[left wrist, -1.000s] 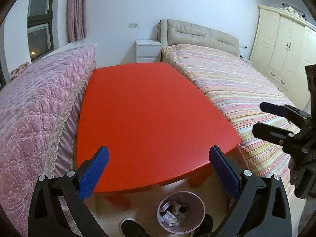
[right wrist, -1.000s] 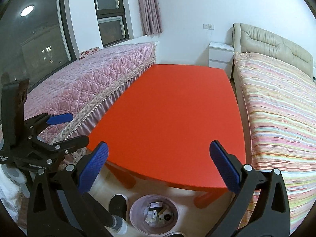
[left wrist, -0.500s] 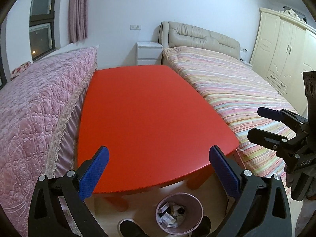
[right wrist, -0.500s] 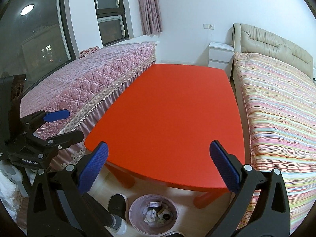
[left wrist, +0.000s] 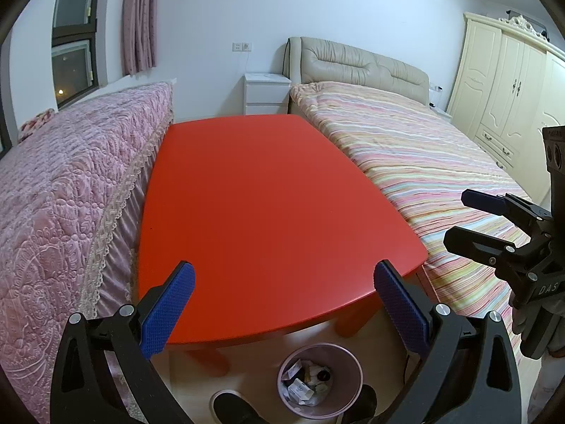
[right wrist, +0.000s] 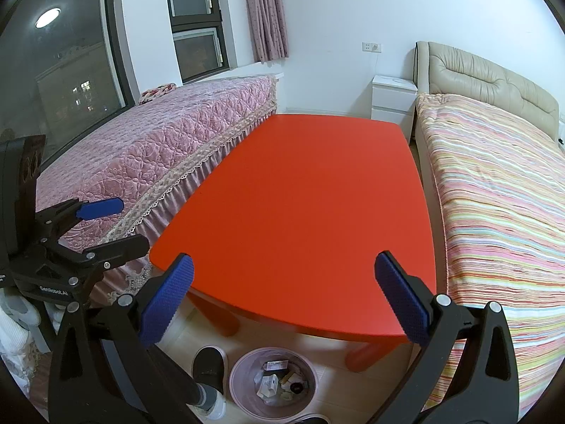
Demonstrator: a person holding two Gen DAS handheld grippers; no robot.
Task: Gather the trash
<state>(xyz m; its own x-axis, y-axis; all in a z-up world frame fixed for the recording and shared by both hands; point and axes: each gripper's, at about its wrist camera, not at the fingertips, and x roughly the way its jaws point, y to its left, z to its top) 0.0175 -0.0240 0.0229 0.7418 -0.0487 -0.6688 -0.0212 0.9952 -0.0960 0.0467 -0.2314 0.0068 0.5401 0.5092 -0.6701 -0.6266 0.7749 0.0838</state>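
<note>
Both grippers hang above the near end of a red table (left wrist: 268, 212), and neither carries anything. The left gripper (left wrist: 282, 304) has its blue-padded fingers (left wrist: 167, 309) spread wide apart, with the table edge and the floor showing in the gap. The right gripper (right wrist: 284, 298) is spread just as wide, its blue pads (right wrist: 402, 300) framing the same rounded table end. Each tool also shows in the other's camera: the right gripper sits at the right edge of the left wrist view, over the striped bedspread (left wrist: 423, 162), and the left gripper at the left edge of the right wrist view, in front of the pink quilted bed (right wrist: 148, 162). The trash lies in a pink wastebasket (right wrist: 243, 364) on the pale floor, just below the table's near edge and between its red legs; paper scraps and small wrappers (right wrist: 279, 381) fill its bottom. A dark shoe (right wrist: 210, 365) stands just beside the basket on its left. The table runs between the two beds, with a white nightstand (left wrist: 266, 93) at its far end and a cream wardrobe (left wrist: 508, 99) along the right wall.
</note>
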